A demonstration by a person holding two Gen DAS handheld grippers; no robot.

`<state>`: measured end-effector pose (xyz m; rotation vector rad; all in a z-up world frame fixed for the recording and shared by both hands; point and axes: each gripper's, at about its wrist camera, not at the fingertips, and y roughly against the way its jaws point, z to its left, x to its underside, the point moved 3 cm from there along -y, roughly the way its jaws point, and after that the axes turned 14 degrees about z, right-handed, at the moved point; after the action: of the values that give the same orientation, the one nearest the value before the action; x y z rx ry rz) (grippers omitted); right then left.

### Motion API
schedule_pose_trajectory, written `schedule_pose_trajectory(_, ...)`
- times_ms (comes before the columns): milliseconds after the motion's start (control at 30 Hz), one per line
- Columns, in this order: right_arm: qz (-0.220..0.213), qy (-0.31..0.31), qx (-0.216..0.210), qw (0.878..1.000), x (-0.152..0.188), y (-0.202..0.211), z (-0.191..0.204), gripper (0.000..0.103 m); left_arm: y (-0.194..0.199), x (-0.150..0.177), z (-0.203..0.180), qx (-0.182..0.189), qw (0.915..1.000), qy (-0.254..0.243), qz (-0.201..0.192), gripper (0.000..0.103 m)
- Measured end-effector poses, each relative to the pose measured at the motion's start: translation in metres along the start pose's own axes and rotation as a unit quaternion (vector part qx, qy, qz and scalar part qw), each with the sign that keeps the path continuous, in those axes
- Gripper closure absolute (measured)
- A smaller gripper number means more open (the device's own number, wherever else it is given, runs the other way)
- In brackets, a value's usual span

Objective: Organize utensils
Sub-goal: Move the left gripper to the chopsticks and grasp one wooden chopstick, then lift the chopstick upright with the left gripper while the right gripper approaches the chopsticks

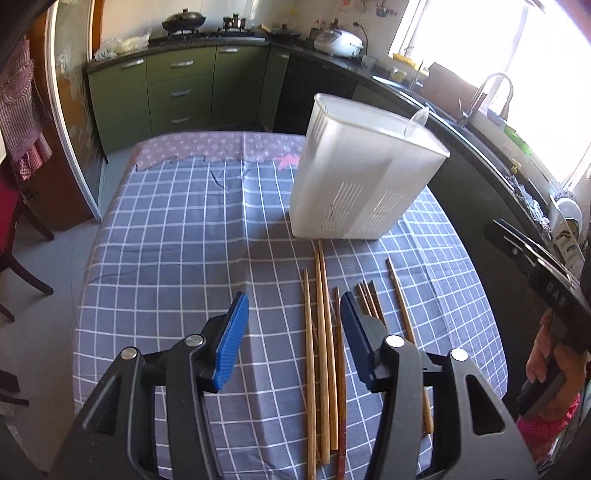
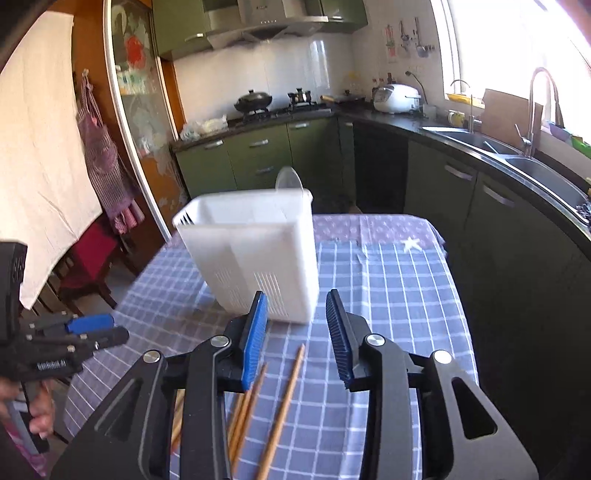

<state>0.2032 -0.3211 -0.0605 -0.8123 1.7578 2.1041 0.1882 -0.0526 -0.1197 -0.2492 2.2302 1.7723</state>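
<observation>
On a table [image 1: 166, 229] under a blue checked cloth, wooden chopsticks [image 1: 325, 350] lie loose in a rough row, tips pointing toward a white slotted holder [image 1: 354, 177] that stands upright just beyond them; a clear spoon [image 1: 417, 120] sticks up from its far corner. The left gripper [image 1: 293, 334] hangs above the chopsticks with its jaws apart and several sticks showing in the gap below, none pinched. The right gripper [image 2: 297, 332] is released too, jaws apart and holding nothing, over a few chopsticks [image 2: 280, 413] with the holder [image 2: 258, 251] close ahead of its fingertips. A hand [image 1: 550, 354] holds the right tool at the table's right edge. Behind the table run green cabinets [image 1: 177, 92], a stove with a wok [image 1: 184, 20], a rice cooker [image 1: 338, 42] and a sink [image 2: 491, 147] below a bright window.
</observation>
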Motion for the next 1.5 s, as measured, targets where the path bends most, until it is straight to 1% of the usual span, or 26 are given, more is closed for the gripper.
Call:
schedule_pose_trajectory(33, 0.012, -0.001, 0.009, 1.000, 0.011, -0.005, -0.003, 0.062, -0.010, 0.000, 0.000, 0.005, 0.9998, 0.002, 0.017, 0.054)
schedule_pose_trajectory(100, 0.025, -0.014, 0.012, 1.000, 0.030, -0.012, -0.013, 0.061, -0.027, -0.001, -0.003, 0.015, 0.9987, 0.000, 0.048, 0.054)
schedule_pose_trajectory(167, 0.041, -0.029, 0.005, 0.999, 0.044, -0.020, -0.021, 0.061, -0.044, -0.002, -0.006, 0.016, 0.9970, -0.006, 0.076, 0.055)
schedule_pose_trajectory(200, 0.046, -0.037, -0.001, 0.998, 0.048, -0.023, -0.026, 0.061, -0.050, -0.003, -0.008, 0.014, 0.9962, -0.007, 0.086, 0.056)
schedule_pose_trajectory(233, 0.050, -0.044, -0.005, 0.998, 0.052, -0.025, -0.030, 0.061, -0.056, -0.004, -0.008, 0.010, 0.9955, -0.006, 0.095, 0.061)
schedule_pose_trajectory(367, 0.061, -0.058, -0.014, 0.996, 0.062, -0.032, -0.037, 0.061, -0.069, -0.011, -0.012, -0.011, 0.9940, -0.014, 0.108, 0.065)
schedule_pose_trajectory(433, 0.064, -0.061, -0.018, 0.996, 0.062, -0.033, -0.038, 0.060, -0.075, -0.014, -0.014, -0.020, 0.9929, -0.017, 0.116, 0.072)
schedule_pose_trajectory(500, 0.065, -0.063, -0.019, 0.996, 0.061, -0.033, -0.038, 0.058, -0.080, -0.016, -0.016, -0.029, 0.9916, -0.024, 0.124, 0.076)
schedule_pose_trajectory(667, 0.068, -0.068, -0.020, 0.995, 0.061, -0.034, -0.041, 0.058, -0.091, -0.019, -0.023, -0.047, 0.9882, -0.039, 0.140, 0.083)
schedule_pose_trajectory(733, 0.069, -0.070, -0.022, 0.995, 0.058, -0.034, -0.041, 0.058, -0.094, -0.020, -0.025, -0.053, 0.9870, -0.044, 0.145, 0.086)
schedule_pose_trajectory(800, 0.070, -0.070, -0.023, 0.995, 0.057, -0.033, -0.040, 0.057, -0.096, -0.021, -0.027, -0.057, 0.9859, -0.048, 0.150, 0.087)
schedule_pose_trajectory(867, 0.070, -0.071, -0.025, 0.995, 0.057, -0.034, -0.040, 0.056, -0.099, -0.021, -0.028, -0.060, 0.9847, -0.051, 0.155, 0.087)
schedule_pose_trajectory(1100, 0.078, -0.073, -0.029, 0.994, 0.057, -0.040, -0.039, 0.054, -0.107, -0.017, -0.040, -0.073, 0.9829, -0.063, 0.157, 0.087)
schedule_pose_trajectory(1167, 0.079, -0.073, -0.030, 0.994, 0.058, -0.041, -0.039, 0.052, -0.108, -0.017, -0.040, -0.075, 0.9828, -0.064, 0.156, 0.094)
schedule_pose_trajectory(1200, 0.080, -0.073, -0.029, 0.994, 0.058, -0.041, -0.039, 0.052, -0.108, -0.017, -0.040, -0.073, 0.9833, -0.063, 0.154, 0.096)
schedule_pose_trajectory(1367, 0.083, -0.072, -0.027, 0.994, 0.058, -0.042, -0.039, 0.051, -0.105, -0.017, -0.034, -0.060, 0.9864, -0.048, 0.146, 0.097)
schedule_pose_trajectory(1433, 0.084, -0.072, -0.026, 0.994, 0.058, -0.043, -0.038, 0.050, -0.099, -0.016, -0.028, -0.057, 0.9881, -0.043, 0.136, 0.097)
schedule_pose_trajectory(1500, 0.085, -0.072, -0.024, 0.993, 0.057, -0.043, -0.038, 0.049, -0.089, -0.016, -0.023, -0.056, 0.9906, -0.040, 0.118, 0.097)
